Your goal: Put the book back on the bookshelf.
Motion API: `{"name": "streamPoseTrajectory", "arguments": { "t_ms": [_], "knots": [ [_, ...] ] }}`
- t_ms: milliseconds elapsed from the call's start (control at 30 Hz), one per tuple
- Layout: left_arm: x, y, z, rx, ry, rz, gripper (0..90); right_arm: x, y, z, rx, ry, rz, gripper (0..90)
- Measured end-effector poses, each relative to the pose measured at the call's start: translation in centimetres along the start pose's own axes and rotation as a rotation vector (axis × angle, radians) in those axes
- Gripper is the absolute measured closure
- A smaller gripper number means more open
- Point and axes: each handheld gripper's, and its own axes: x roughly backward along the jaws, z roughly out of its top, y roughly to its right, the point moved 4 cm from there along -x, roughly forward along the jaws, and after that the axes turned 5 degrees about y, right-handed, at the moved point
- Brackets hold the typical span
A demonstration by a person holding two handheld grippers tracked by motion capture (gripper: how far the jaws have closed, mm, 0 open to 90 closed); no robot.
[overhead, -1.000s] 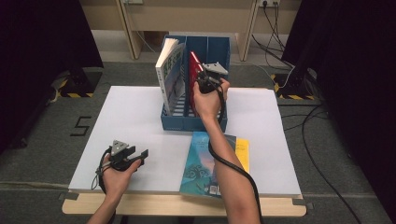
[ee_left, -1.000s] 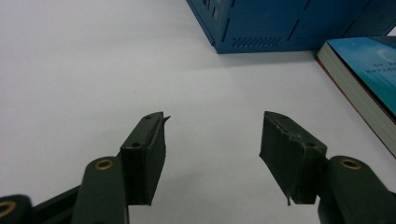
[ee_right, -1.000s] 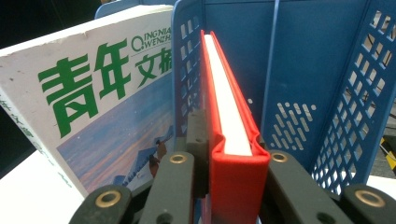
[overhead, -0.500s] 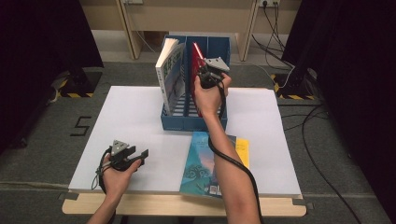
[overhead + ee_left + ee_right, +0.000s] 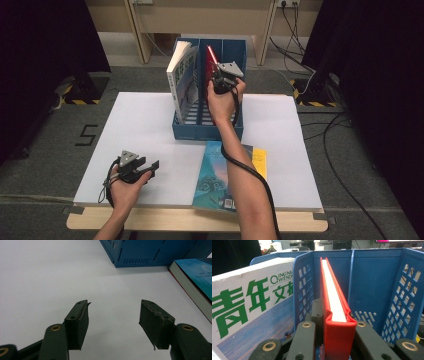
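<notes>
Red book (image 5: 333, 315) stands upright in the blue file rack (image 5: 235, 50), in the compartment just right of the first divider, and the right hand-held gripper (image 5: 220, 82) has it pinched, jaws pressed against both covers at the spine edge! From the right gripper view the white page block runs straight away between the red covers, with the perforated blue divider on one side and the rack's outer wall on the other. One compartment to the left, a magazine with green lettering (image 5: 244, 307) leans in the rack. Down at the near left of the white surface (image 5: 150, 125), the left hand-held gripper (image 5: 115, 312) is spread wide with nothing between its jaws. Just right of it, a teal book (image 5: 215, 175) lies flat near the front edge, atop something yellow (image 5: 260, 160).
</notes>
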Motion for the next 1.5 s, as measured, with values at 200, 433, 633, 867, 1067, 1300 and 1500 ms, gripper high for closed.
{"name": "streamPoseTrajectory", "arguments": {
  "t_ms": [200,433,633,867,1067,1300,1500],
  "knots": [
    [0.0,0.0,0.0,0.001,-0.001,-0.002,39.9,-0.2,0.0,-0.3,-0.003,-0.003,0.003,80.4],
    [0.0,0.0,0.0,0.0,0.001,-0.001,39.8,-0.2,0.1,-0.7,-0.007,-0.016,0.0,80.3],
    [0.0,0.0,0.0,0.002,0.001,-0.001,39.8,-0.4,0.1,-1.0,0.002,-0.019,0.002,80.2],
    [0.1,0.0,0.0,0.002,0.001,0.0,39.7,-0.1,0.1,-1.0,0.007,-0.059,0.006,79.5],
    [0.1,0.0,0.0,0.001,-0.001,0.001,39.8,0.7,0.3,-1.3,0.01,-0.088,0.01,78.8],
    [0.2,0.0,-0.1,0.004,-0.001,0.001,39.7,1.7,0.3,-1.2,0.008,-0.091,0.02,77.5],
    [0.3,-0.1,0.0,0.003,0.001,0.002,39.7,2.3,0.5,-1.4,-0.005,-0.102,0.021,76.5]
  ]
}}
